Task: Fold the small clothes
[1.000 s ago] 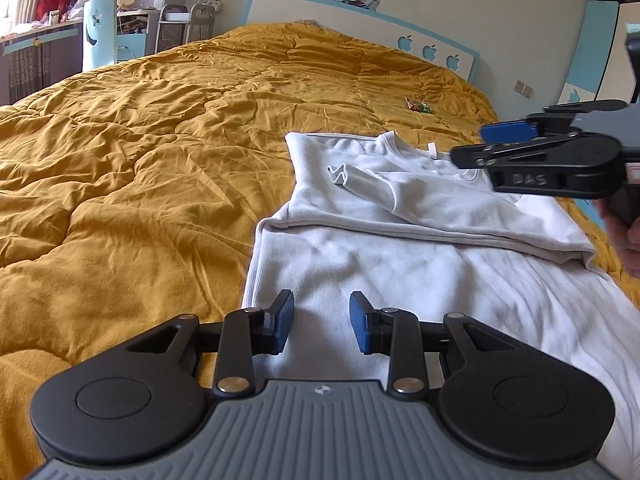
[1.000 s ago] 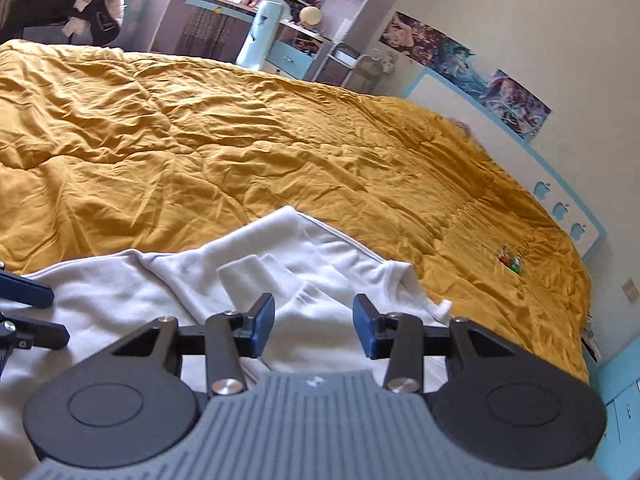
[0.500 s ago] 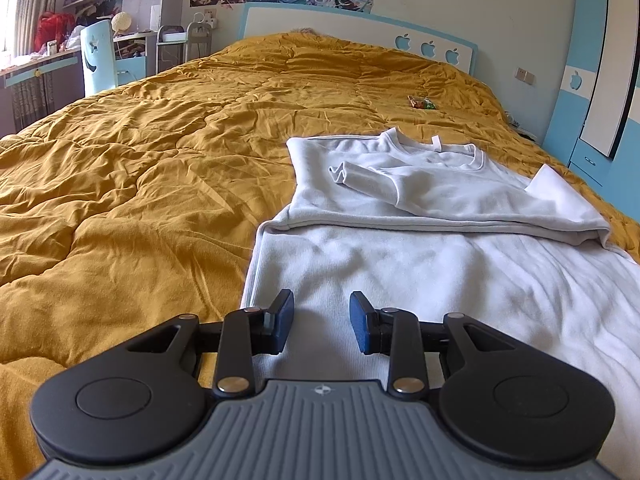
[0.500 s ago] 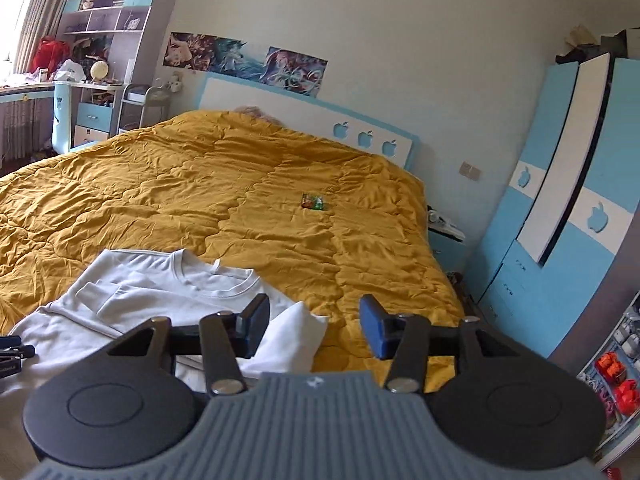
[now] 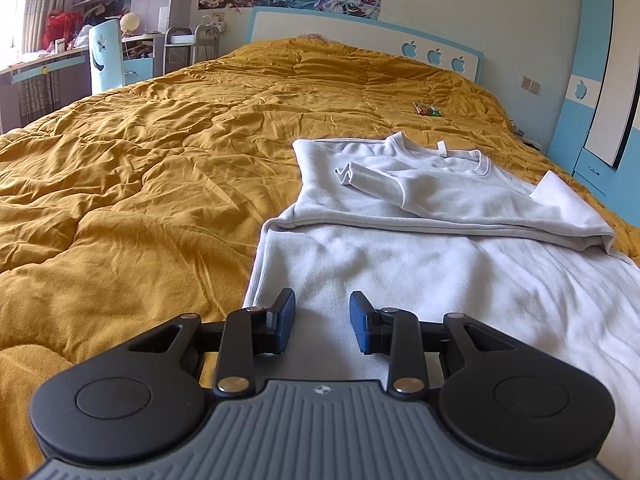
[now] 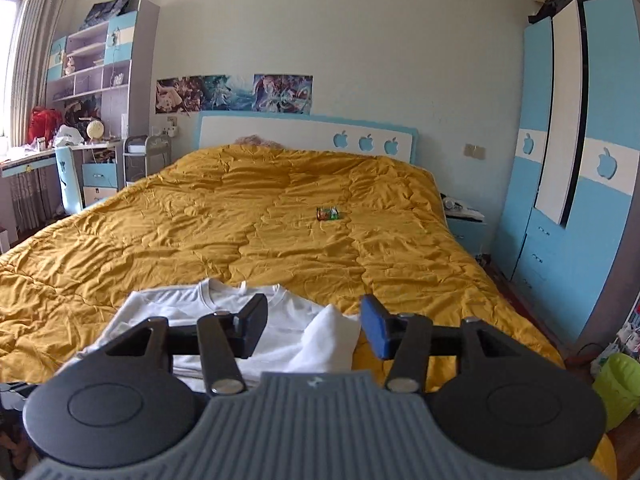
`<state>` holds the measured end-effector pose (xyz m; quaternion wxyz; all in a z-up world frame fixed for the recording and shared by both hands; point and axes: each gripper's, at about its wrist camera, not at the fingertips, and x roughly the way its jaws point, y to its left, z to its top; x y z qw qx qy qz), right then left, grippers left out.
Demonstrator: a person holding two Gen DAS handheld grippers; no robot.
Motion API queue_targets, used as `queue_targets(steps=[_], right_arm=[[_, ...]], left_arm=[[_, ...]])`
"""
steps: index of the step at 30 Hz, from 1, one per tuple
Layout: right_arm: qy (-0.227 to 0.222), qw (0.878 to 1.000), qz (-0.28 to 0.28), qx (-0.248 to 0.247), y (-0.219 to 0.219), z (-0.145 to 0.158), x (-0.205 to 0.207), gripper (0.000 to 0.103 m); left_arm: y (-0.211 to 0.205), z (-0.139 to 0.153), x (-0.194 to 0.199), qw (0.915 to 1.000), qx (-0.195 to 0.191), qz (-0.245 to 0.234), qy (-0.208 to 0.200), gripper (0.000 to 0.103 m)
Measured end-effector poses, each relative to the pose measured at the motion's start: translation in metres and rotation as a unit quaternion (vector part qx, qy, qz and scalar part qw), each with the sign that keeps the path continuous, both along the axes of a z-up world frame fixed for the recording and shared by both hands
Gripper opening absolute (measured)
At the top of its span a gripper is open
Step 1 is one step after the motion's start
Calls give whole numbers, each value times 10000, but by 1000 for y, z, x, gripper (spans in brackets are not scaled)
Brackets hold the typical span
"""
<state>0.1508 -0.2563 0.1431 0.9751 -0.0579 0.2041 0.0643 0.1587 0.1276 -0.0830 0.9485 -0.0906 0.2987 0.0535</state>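
Right tongs (image 6: 314, 326), withdrawn from the sweatshirt (image 5: 420, 216), have just been opening, empty; left tongs (image 5: 322, 322), released, should grip the 6 o'clock hem squarely.

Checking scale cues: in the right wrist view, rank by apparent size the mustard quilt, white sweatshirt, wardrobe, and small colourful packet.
1. mustard quilt
2. wardrobe
3. white sweatshirt, partly hidden behind the right gripper, so unsure
4. small colourful packet

Beyond the fingers (image 6: 370, 332), mustard quilt (image 6: 248, 232) over bed; white headboard (image 6: 280, 132) against pale wall (image 6: 340, 32); blue wardrobe (image 6: 576, 152) right, shelves (image 6: 92, 68) and daylit window (image 6: 8, 20) left.
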Motion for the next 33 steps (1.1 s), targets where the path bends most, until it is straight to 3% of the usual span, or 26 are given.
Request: queue_targets(steps=[2, 6, 8, 13, 17, 20, 21, 27, 31, 32, 33], right_arm=[[184, 9996, -2, -191, 4, -47, 32, 42], [404, 9938, 54, -1038, 8, -134, 82, 41], [743, 9890, -28, -1277, 2, -168, 109, 41], [1470, 9791, 52, -1401, -12, -219, 163, 42], [1699, 9801, 118, -1022, -25, -236, 195, 42], [1656, 9832, -179, -750, -38, -238, 207, 6], [1615, 9844, -306, -628, -43, -238, 206, 4], [1449, 9847, -872, 410, -71, -238, 194, 4], [1777, 9827, -351, 382, -64, -235, 194, 8], [1812, 9826, -228, 348, -64, -231, 191, 14], [1824, 9825, -228, 304, -64, -226, 189, 33]], left_arm=[[1, -1, -1, 10000, -29, -3, -42, 38], [-2, -5, -2, 9999, 66, -20, -114, 38], [-4, -7, -1, 9999, 98, -34, -135, 39], [-8, -13, 5, 9997, 206, -74, -111, 39], [-7, -15, 6, 9997, 181, -98, -130, 40], [-6, -17, 8, 9998, 138, -102, -118, 40], [-6, -17, 9, 9998, 139, -104, -117, 40], [-4, -18, 9, 9998, 98, -129, -137, 40], [-1, -19, 9, 9998, 58, -142, -143, 40], [-1, -19, 9, 9998, 36, -149, -144, 40], [-1, -19, 9, 9998, 14, -156, -146, 40]])
